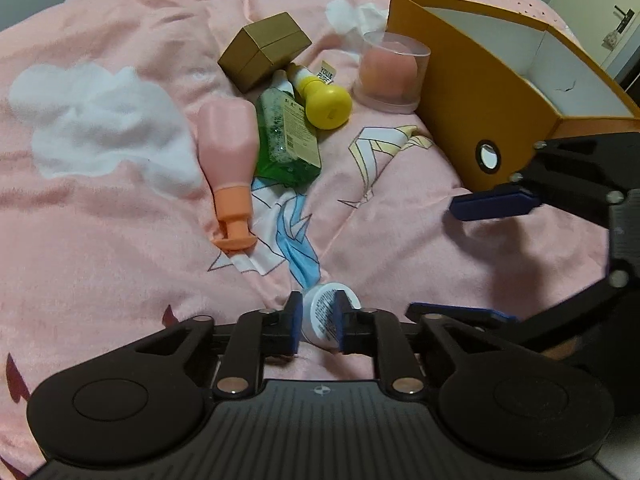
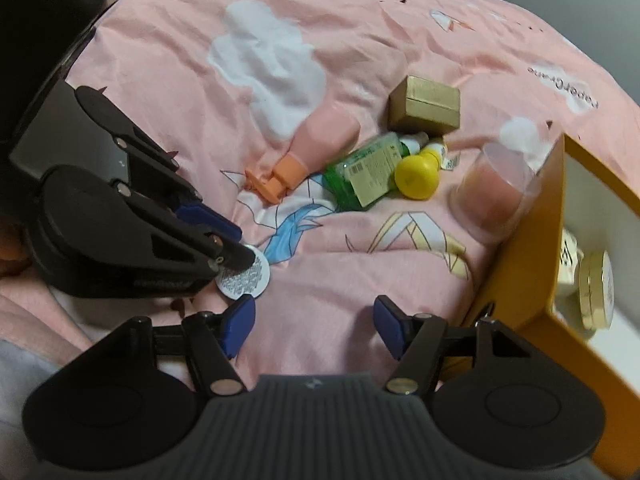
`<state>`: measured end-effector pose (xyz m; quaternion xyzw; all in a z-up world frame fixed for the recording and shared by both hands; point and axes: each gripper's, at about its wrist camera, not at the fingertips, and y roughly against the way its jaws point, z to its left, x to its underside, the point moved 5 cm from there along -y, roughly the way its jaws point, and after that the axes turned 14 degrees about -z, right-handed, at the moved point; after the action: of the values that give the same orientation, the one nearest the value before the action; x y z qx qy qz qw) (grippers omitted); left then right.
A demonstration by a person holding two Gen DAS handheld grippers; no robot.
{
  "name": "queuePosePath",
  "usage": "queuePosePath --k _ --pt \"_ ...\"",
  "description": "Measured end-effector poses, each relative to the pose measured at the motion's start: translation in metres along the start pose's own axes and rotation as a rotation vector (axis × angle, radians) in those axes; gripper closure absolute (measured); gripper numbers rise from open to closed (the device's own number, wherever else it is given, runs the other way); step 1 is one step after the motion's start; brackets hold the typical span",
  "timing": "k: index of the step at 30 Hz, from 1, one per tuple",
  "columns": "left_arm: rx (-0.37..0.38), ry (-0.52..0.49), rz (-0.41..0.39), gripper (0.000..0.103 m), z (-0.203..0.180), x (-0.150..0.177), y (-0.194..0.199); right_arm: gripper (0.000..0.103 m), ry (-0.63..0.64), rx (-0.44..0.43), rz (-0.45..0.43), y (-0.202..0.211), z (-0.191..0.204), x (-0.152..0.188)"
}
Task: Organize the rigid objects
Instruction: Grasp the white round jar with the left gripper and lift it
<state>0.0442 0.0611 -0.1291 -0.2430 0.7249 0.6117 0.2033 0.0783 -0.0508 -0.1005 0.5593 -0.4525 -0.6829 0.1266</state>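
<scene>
Down on a pink bedspread (image 1: 100,208) printed with white clouds and paper cranes, my left gripper (image 1: 318,318) pinches a small white jar (image 1: 326,316) between its blue pads (image 1: 294,322), the jar's round printed label too fine to read. My right gripper (image 2: 314,326) hangs open over bare fabric, nothing between its jaws, just beside the orange storage box (image 2: 520,280).

Writing that can be read is scarce: "PaperCrane" runs across one printed cloud (image 2: 564,88), and a tag on the yellow-capped tube (image 1: 326,100) begins "YOUR". The green liquid bottle (image 1: 288,136) carries a beige label with small print I cannot make out.

The orange box stands open-topped with a white interior; inside it, in the right wrist view, lie a round cream-coloured compact (image 2: 596,288) and a white packet (image 2: 570,260) with dark characters. A clear plastic cylinder (image 1: 394,72) holding something pink leans against the box's outer wall.

Still loose on the bedspread are a pink bottle with an orange flip cap (image 1: 230,160), touching the green bottle, and a closed brown cardboard box (image 1: 264,50) just behind them.
</scene>
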Motion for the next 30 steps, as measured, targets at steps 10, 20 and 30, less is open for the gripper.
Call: queuePosePath --k 10,20,30 --pt "0.051 -0.139 0.057 0.043 -0.008 0.01 -0.001 0.038 0.04 -0.037 0.057 -0.003 0.008 0.011" --pt "-0.099 -0.45 0.134 0.042 -0.034 0.018 -0.038 0.038 0.013 -0.045 0.05 -0.002 0.001 0.021" --pt "-0.149 -0.461 0.079 0.056 -0.029 0.017 -0.041 0.037 0.016 -0.043 0.047 -0.003 0.001 0.023"
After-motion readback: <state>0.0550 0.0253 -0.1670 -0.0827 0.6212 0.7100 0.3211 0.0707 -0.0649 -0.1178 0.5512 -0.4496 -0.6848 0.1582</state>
